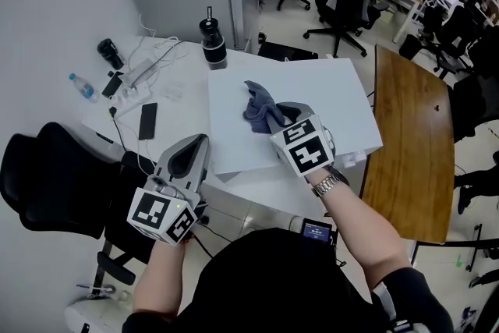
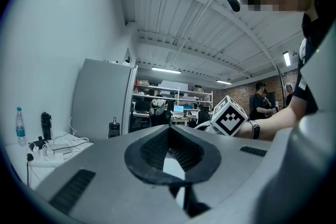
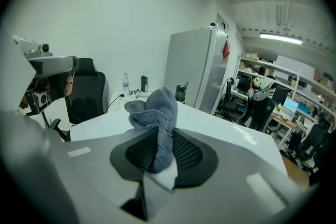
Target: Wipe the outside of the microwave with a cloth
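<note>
Nearest the person, the left gripper (image 1: 195,143) points level. Its jaws are closed tip to tip with nothing between them, as the left gripper view (image 2: 169,131) shows. Its tips lie just beside the near left edge of the microwave (image 1: 335,105); whether they touch it cannot be told.

To the right, the right gripper (image 1: 279,119) tilts downward over the microwave's top. A watch (image 1: 326,185) sits on the wrist behind it. Its jaws are clamped on a blue-grey cloth (image 1: 257,107). In the right gripper view (image 3: 160,136) a fold of the cloth (image 3: 154,107) runs down between the pads, and the rest bunches up just past the tips. The bunch lies on the microwave's flat white top (image 3: 219,124), which spreads out ahead of and to both sides of these jaws.

Left of the left jaws stands a black chair (image 1: 47,175). The microwave rests on a white counter (image 1: 179,82). Ahead of the left jaws and to their left a dark phone (image 1: 147,121) lies flat on the counter, with a white power strip (image 1: 134,82) and its cords just beyond. Farther left are a water bottle (image 1: 82,87) and a black flask (image 1: 110,53).

Beyond the cloth, past the microwave's far left corner, a dark tumbler (image 1: 213,43) stands upright. A brown table (image 1: 409,144) lies well to the right of the right jaws. Office chairs and desks fill the room beyond.
</note>
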A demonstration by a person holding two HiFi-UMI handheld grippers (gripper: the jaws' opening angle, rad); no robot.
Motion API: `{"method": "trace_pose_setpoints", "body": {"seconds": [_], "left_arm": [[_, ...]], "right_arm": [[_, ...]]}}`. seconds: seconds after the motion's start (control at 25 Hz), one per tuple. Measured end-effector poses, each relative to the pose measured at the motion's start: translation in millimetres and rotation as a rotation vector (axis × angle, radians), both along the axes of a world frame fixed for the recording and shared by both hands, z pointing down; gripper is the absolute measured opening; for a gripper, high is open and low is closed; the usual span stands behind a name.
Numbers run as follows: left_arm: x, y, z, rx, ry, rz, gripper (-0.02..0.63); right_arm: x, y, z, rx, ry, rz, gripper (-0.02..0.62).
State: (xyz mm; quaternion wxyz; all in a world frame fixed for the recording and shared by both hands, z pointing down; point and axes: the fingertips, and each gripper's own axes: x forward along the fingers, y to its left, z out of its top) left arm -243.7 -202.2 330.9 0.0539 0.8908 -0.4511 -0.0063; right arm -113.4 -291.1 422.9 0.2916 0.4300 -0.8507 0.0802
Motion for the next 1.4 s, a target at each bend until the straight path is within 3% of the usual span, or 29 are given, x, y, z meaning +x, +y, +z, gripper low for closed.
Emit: {"method": "trace_pose_setpoints", "body": {"seconds": [0.92,1.4], "left_arm": [[150,4,-8,-0.009,-0.072,0.082,0.005],[201,7,-1,-0.044,-0.104,0.101,0.005]], "right_arm": [[185,-5,-5,0.011,-0.057,0.133,0.079],[256,-9,-4,0.029,-0.096,0.186,0.078]]}}
